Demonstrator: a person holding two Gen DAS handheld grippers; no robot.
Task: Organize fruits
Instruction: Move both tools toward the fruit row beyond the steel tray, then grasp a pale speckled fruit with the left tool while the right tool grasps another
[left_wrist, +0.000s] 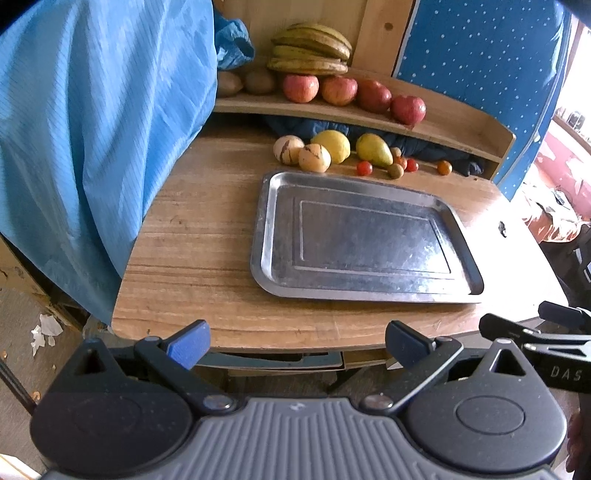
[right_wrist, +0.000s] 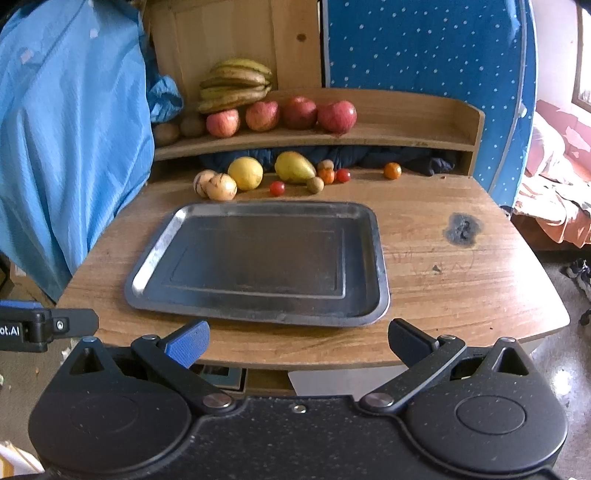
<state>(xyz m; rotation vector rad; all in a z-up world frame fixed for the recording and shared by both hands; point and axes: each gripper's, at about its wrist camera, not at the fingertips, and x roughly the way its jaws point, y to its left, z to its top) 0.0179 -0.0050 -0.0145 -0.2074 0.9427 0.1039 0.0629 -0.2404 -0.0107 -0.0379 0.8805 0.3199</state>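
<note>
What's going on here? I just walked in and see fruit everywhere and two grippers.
A person holds two grippers at the near edge of the wooden table, about to sort fruit. The left gripper and right gripper are both open and hold nothing. The metal tray has no fruit on it. Bananas and apples sit on the shelf; a lemon, a pear and cherry tomatoes lie behind the tray.

Tray sits mid-table; loose fruit behind it (apples, bananas on the shelf above)

wooden table, blue dotted wall
</note>
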